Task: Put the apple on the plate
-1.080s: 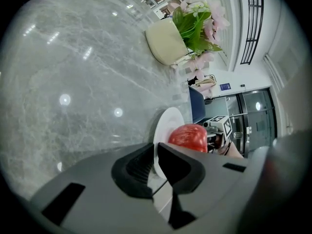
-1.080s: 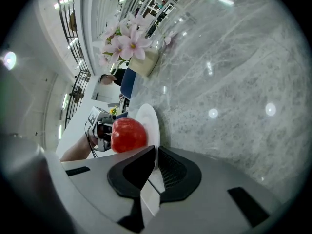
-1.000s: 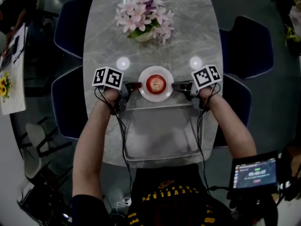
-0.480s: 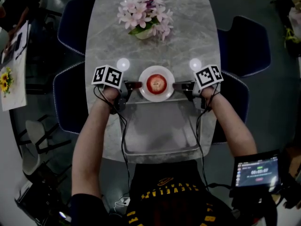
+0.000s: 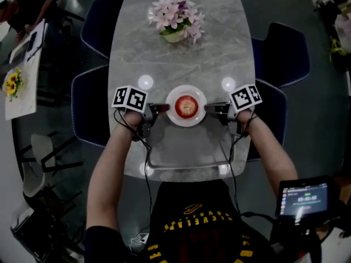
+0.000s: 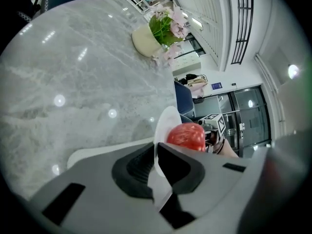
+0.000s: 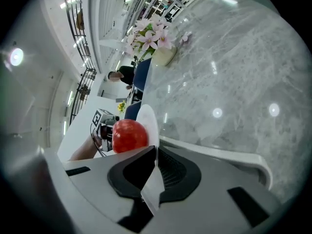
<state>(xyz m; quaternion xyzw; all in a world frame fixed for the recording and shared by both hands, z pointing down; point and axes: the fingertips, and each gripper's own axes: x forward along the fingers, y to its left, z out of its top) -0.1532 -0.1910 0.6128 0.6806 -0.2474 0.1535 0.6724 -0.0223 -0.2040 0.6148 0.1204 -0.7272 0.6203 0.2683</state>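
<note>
While the apple (image 5: 186, 106) sits centred on the plate (image 5: 186, 123), midway between the table's (image 5: 181, 53) long edges, left gripper (image 5: 156, 109) and right gripper (image 5: 215, 109) pinch opposite rims; the round, firm apple likely rolls if tilted.

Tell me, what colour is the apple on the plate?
Red. The apple on the white plate shows best in the right gripper view.

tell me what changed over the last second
The plate, carried between the left hand-held gripper and the right hand-held gripper, appears to have come slightly toward the person, away from the flower pot. Both stay shut on its rim; the apple stays in its middle.
</note>
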